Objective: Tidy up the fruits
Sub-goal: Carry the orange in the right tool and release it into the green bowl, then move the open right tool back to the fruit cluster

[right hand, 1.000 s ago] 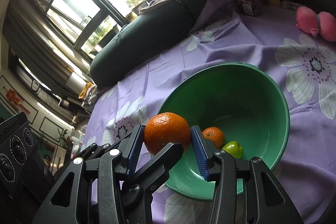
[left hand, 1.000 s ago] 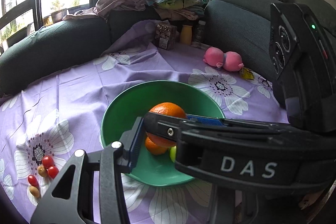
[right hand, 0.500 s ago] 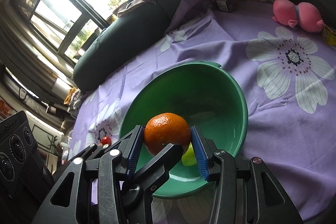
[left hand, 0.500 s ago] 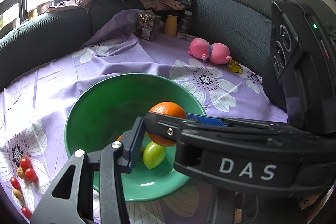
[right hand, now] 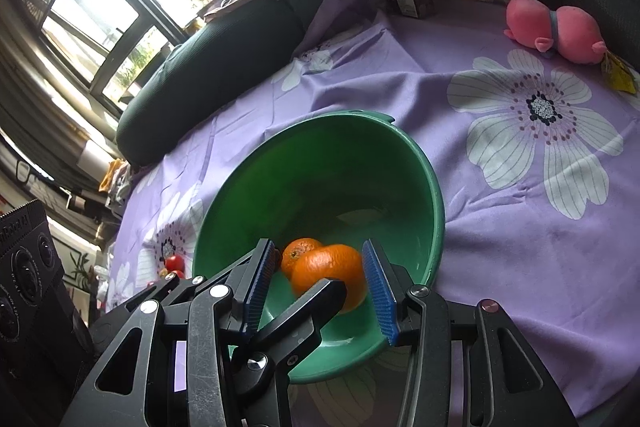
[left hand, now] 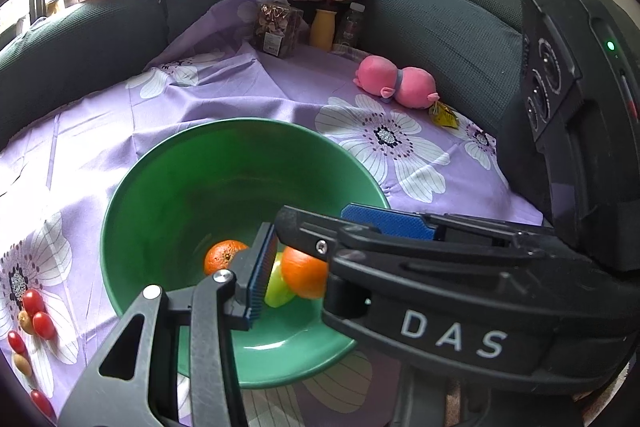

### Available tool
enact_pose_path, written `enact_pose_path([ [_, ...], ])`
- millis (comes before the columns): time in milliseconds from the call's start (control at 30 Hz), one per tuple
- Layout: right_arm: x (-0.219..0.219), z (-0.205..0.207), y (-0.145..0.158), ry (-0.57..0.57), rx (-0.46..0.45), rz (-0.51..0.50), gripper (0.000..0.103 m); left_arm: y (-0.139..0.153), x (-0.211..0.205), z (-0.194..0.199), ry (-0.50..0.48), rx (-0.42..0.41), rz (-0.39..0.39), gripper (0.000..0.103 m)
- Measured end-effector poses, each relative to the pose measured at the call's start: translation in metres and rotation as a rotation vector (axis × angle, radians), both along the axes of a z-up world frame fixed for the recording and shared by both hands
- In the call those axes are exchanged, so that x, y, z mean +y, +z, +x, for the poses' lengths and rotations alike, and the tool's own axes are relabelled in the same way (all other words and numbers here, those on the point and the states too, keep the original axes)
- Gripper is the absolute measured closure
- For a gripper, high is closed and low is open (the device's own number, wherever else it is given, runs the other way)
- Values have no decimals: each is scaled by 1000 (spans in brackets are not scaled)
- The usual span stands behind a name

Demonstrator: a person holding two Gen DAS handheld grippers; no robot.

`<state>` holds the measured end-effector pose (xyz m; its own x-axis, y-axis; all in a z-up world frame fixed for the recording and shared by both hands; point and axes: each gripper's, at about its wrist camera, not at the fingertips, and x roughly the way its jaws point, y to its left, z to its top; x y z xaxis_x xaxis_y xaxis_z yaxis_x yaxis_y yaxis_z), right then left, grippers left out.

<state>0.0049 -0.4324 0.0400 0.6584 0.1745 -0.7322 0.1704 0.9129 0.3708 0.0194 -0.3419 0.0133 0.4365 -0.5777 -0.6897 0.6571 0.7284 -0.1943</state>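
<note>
Right claw (right hand: 320, 285) now gaping, pads clear of the large orange (right hand: 330, 275), which I've just dropped from my grip into the green bowl (right hand: 434, 195) beside the small orange (right hand: 299, 251). Left claw's state I can't tell. Cherry tomatoes (left hand: 36, 311) on the worktop remain, by my reckoning.

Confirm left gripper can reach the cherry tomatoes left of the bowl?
Probably yes. The cherry tomatoes lie uncovered on the cloth left of the green bowl; the right gripper crosses on the far side.

two oranges (right hand: 329, 275) and a lime (left hand: 278, 287) lie in the bowl (left hand: 168, 187), tomatoes (left hand: 34, 311) on the cloth (left hand: 200, 99) to its left.
</note>
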Motion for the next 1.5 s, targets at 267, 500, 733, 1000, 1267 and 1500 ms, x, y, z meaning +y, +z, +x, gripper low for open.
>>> enact_pose_path([
  [267,21,0,20,-59,-64,-137,53,19,56,-4,103,-1,-58,48],
  [500,62,9,31,-33,-109,-210,52,32,150,-1,335,-13,-73,39],
  [733,116,27,31,70,-122,-205,43,23,246,-2,624,-20,-18,37],
  [1000,193,47,12,249,-89,-220,43,-15,305,3,763,97,27,37],
  [1267,239,74,-35,378,34,-212,43,-56,302,11,705,197,99,39],
  [1500,251,93,-67,382,130,-195,46,-73,298,9,679,225,155,42],
])
